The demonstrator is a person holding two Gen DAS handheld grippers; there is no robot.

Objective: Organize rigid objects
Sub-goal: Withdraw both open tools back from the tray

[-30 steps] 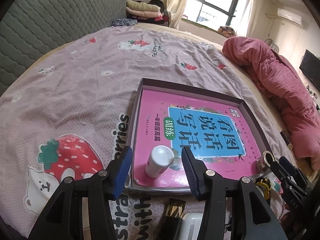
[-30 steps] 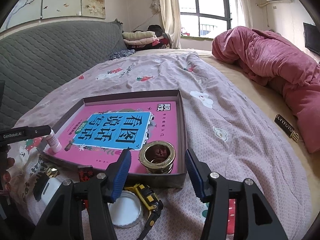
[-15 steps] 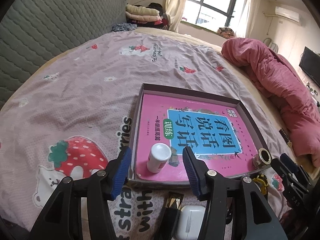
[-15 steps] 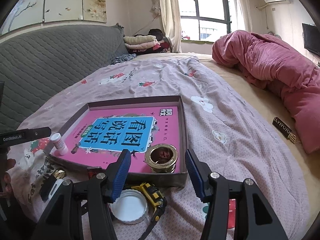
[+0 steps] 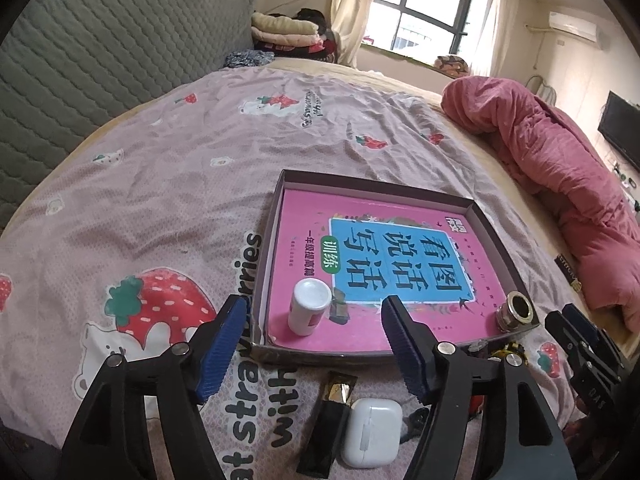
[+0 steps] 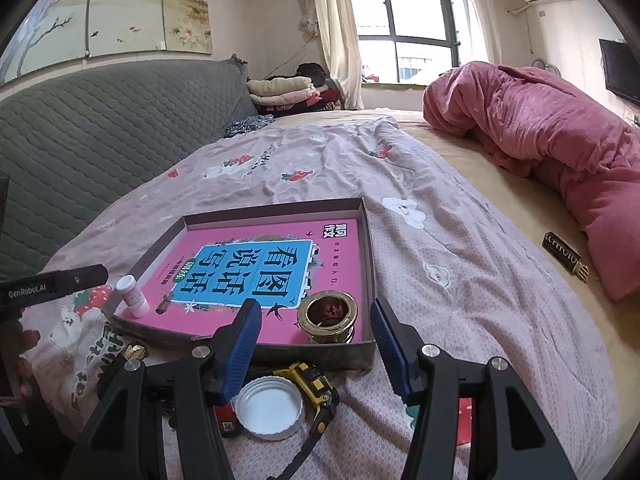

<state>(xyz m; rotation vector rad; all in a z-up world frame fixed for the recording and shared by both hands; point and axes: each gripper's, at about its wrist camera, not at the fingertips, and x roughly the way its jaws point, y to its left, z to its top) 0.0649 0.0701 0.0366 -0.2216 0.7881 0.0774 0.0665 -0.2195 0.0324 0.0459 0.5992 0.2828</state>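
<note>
A shallow box lid [image 5: 276, 216] [image 6: 368, 248] lies on the bed with a pink book [image 5: 384, 256] [image 6: 256, 264] inside. A small white bottle [image 5: 309, 307] [image 6: 132, 295] stands in its near left corner. A brass ring [image 5: 517, 312] [image 6: 329, 317] sits in its near right corner. My left gripper [image 5: 316, 346] is open and empty, just short of the bottle. My right gripper [image 6: 316, 344] is open and empty, just short of the brass ring. In front of the box lie a white earbud case [image 5: 370, 431], a black and gold tube [image 5: 328, 420], a white cap [image 6: 269, 407] and a yellow tape measure [image 6: 314, 390].
A pink duvet [image 6: 540, 132] is heaped at the right of the bed. A black case with gold lettering [image 6: 564, 254] lies beside it. A grey quilted headboard [image 5: 80, 72] runs along the left. Folded clothes [image 6: 284, 92] are at the far end.
Both grippers have drawn back and risen away from the box. The bottle and the brass ring stay in the box and look farther off.
</note>
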